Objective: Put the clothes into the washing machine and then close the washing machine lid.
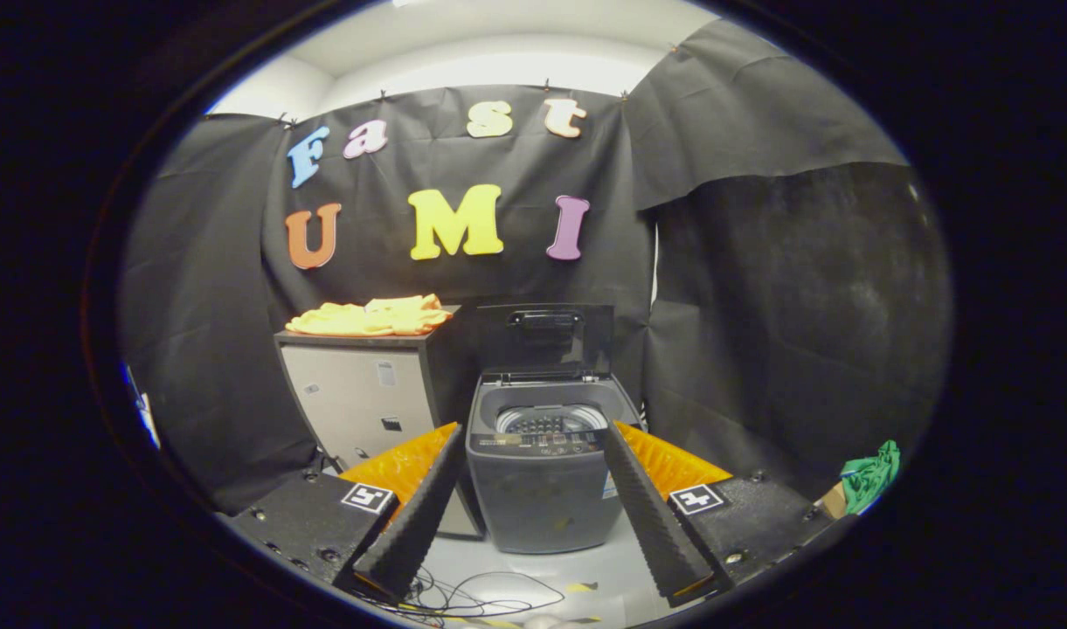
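A small dark grey washing machine (542, 476) stands on the floor straight ahead, between and beyond my fingers. Its lid (543, 342) is raised upright at the back, and the drum (550, 422) is exposed. A heap of yellow-orange clothes (371, 317) lies on top of a grey cabinet (367, 397) to the left of the machine. My gripper (533, 445) is open, well short of the machine, with nothing between its ridged fingers (419, 511).
A green cloth (869, 476) hangs over a brown box far to the right. Loose cables (472, 598) lie on the pale floor below the fingers. Black cloth walls close in the back and the right side.
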### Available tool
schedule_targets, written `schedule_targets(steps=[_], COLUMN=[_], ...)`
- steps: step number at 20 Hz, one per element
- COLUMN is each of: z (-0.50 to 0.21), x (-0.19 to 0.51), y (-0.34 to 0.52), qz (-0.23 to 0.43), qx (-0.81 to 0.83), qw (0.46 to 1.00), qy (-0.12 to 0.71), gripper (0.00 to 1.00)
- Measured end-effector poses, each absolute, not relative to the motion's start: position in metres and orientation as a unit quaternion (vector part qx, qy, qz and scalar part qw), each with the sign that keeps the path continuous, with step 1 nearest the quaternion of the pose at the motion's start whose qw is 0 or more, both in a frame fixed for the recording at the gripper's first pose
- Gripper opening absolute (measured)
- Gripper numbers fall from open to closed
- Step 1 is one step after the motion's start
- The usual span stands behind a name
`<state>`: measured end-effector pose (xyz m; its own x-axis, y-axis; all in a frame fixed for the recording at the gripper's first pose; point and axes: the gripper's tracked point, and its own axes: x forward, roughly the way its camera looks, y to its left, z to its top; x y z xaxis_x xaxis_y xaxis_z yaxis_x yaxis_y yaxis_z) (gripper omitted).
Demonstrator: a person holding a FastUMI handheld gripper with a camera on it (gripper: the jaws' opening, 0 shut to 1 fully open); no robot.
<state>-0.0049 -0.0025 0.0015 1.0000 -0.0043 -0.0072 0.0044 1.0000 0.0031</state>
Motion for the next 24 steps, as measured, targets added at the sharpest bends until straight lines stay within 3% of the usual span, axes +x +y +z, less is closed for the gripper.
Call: schedule_targets(steps=[5, 16, 24], z=[0.033, 0.170, 0.255], x=[0.010, 0.097, 0.187], y=[-0.007, 0.028, 0.141], qz=[-0.012, -0.008, 0.059], qx=[0.003, 0.002, -0.009], qw=[1.000, 1.000, 0.998], qy=[-0.001, -0.021, -0.010], gripper=[1.00, 1.00, 1.00])
